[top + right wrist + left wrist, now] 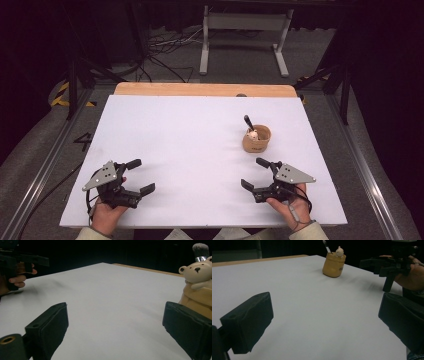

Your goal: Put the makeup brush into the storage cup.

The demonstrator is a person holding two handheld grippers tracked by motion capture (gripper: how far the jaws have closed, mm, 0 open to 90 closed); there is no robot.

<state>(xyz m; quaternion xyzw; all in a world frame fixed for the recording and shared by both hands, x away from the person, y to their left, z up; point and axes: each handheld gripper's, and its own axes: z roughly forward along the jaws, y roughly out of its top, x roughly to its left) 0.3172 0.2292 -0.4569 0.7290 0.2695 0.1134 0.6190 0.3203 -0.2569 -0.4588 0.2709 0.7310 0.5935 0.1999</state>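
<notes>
From the high view, the bear-shaped brush holder (257,139) stands upright on the right half of the white table (200,150), a dark-handled brush (248,123) leaning out of it toward the far left. The right gripper (255,173) sits just on the near side of it with its jaws spread — clearly the nearer tool — while the left gripper (140,176), jaws likewise spread and empty, is well apart across the table near the front left corner. Beyond the far wooden edge (205,89) lie a grey floor with loose cables (165,50) and a white stand (245,35).

In the left gripper view, the holder (333,264) is far off, ahead and to the right, with the right gripper (387,267) and its hand (412,275) between it and the table's right side.

In the right gripper view, the holder (197,290) rises just beyond the right-hand jaw, the bear's head (196,271) on the rim and the brush's bristled tip (200,250) above it — the long axis runs nearly upright, so a reach would likely need a turn toward that side. The left gripper (22,260) shows far off at the left, against a dark room.
</notes>
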